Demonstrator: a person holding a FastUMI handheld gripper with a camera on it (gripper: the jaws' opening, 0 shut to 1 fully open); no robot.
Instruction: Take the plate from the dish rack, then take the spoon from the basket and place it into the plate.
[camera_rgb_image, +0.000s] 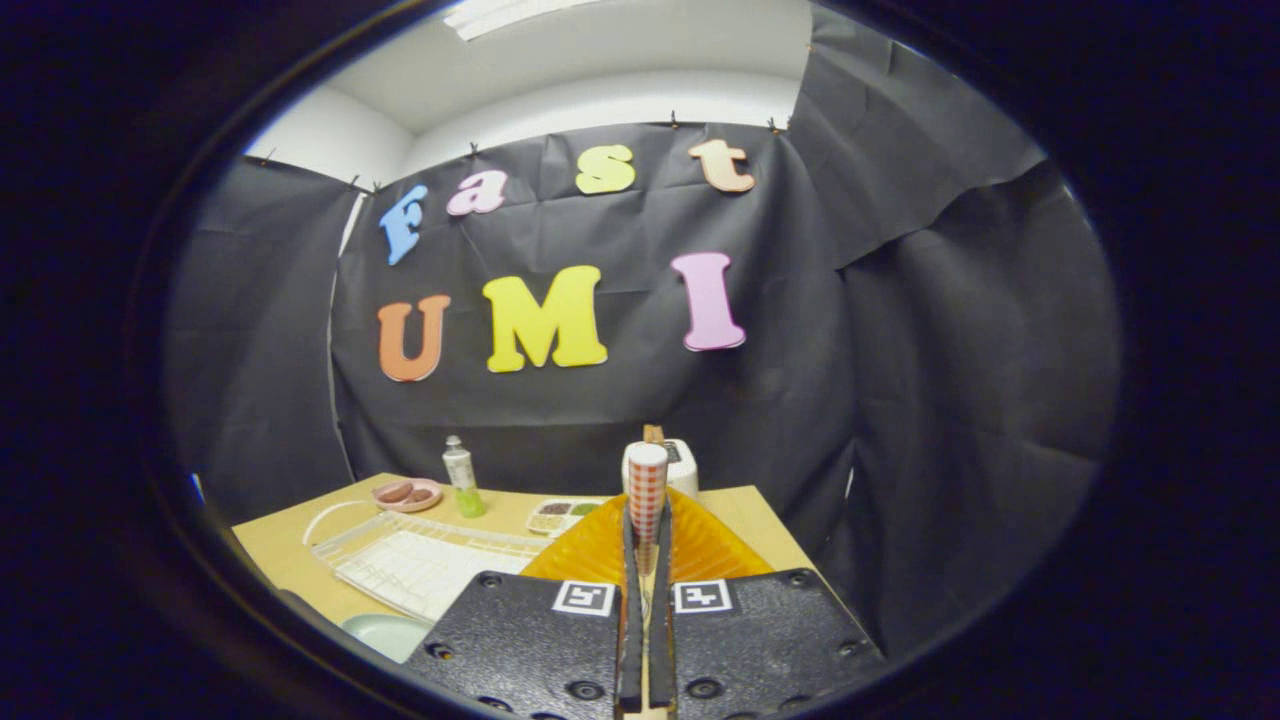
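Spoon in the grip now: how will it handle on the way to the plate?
The spoon stands upright, both fingers of the gripper pinching its checked handle: looks stiff, probably light. Handle seems round and smooth, so it may twist or slip. Most of it rises past the fingertips; a knock could tilt it.

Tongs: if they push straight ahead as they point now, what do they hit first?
The tongs are shut on a red-checked spoon handle standing upright between them, above an orange basket. Straight on, the white appliance behind the handle likely comes first, though depth is unclear.
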